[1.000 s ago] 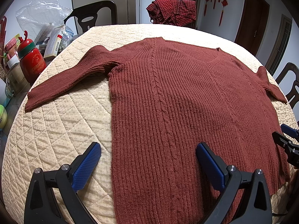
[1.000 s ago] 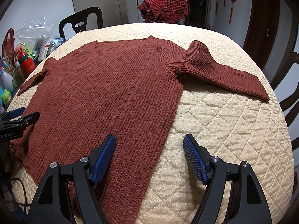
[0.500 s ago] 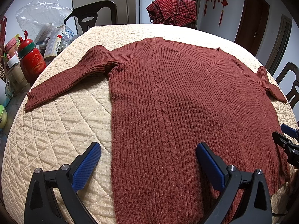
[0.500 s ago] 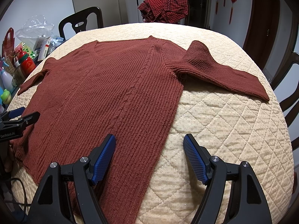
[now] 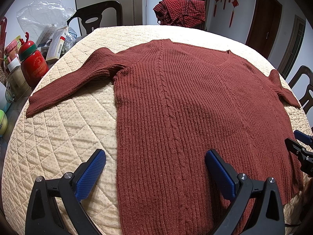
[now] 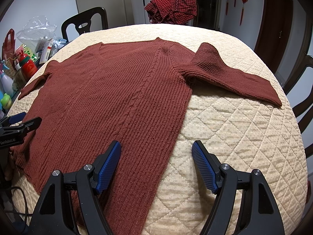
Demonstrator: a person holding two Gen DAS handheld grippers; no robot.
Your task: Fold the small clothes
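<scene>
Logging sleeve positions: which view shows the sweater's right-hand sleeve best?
The right wrist view: the right sleeve lies fully visible from shoulder to cuff on the quilted cover. The left wrist view catches only its foreshortened end at the frame edge.

The near hem of the rust-red ribbed knit sweater (image 5: 191, 121) is cut off by the lower edge in the left wrist view, and part of it is hidden behind the black bodies of the left tongs (image 5: 154, 173). In the right wrist view the hem is likewise hidden behind the right tongs (image 6: 156, 165), and the sweater's far sleeve is largely lost past its body. The lettering on the red Christmas flask (image 5: 33, 66) and the small cartons (image 5: 56, 45) under the clear plastic bag (image 5: 43, 13) is too small to be read.
</scene>
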